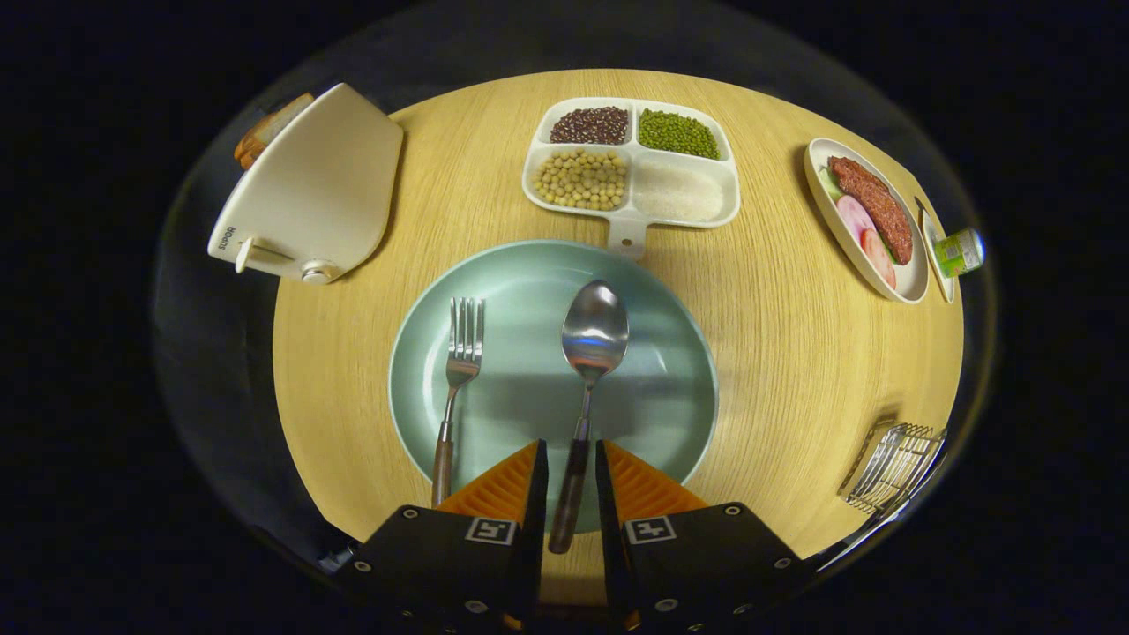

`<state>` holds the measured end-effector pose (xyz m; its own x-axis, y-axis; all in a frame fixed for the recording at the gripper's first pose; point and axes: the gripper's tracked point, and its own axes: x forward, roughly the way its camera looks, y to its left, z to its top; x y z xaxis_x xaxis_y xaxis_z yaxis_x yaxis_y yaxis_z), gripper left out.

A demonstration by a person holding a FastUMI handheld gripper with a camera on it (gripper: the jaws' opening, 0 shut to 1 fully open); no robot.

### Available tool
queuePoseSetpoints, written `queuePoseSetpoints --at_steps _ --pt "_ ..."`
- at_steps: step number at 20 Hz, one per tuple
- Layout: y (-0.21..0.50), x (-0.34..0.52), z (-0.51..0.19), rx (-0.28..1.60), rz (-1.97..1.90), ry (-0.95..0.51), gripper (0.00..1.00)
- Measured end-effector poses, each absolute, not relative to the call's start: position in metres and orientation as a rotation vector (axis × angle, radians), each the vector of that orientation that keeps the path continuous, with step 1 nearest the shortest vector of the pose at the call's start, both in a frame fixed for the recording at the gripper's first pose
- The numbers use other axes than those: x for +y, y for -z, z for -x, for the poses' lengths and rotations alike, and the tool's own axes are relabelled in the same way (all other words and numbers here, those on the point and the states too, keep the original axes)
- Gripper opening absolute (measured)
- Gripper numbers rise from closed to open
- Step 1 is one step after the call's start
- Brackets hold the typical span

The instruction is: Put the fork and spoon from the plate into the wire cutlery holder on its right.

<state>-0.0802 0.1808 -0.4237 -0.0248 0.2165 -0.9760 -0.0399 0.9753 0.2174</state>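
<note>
Light falls bright and even from above onto my worktop (776,353); beyond its rim everything drops into darkness; the spoon (593,339) bowl carries a sharp highlight and dark reflections; a soft glare patch sits on the plate (670,379) right of it; my claw (571,472), its fingers standing apart either side of the spoon's handle without pressing it, throws a broad dim shadow across the plate; the toaster (309,190) shades the wood beside it; the fisheye bends the worktop's edge; the wire cutlery holder (895,467) looks stretched and slightly soft.
</note>
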Motion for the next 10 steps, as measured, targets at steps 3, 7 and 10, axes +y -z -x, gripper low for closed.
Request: queuePoseSetpoints --at_steps 3,7,10 --pt "0.435 0.180 0.079 1.594 -0.126 -0.173 0.21" --pt "0.439 0.180 0.074 1.577 -0.163 -0.141 0.12" --pt "0.439 0.181 0.073 1.568 -0.227 -0.135 0.05"
